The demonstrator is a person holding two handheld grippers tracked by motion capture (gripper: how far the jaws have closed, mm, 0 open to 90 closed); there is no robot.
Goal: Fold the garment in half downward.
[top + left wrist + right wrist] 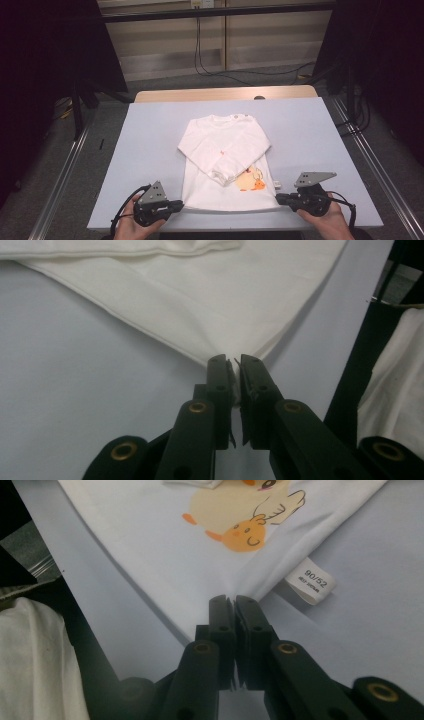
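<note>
A white long-sleeved shirt lies flat on the pale blue board, neck at the far end and sleeves folded across its chest. An orange and yellow chick print sits near the hem at the right. My left gripper is shut on the shirt's near-left hem corner; in the left gripper view the cloth runs into the closed jaws of that gripper. My right gripper is shut on the near-right hem corner, beside the print and a size label, with the right gripper's jaws pressed together.
The board's near edge runs just below both hands. A wooden tabletop shows behind the board. Metal rails flank both sides, and black cables lie on the floor beyond.
</note>
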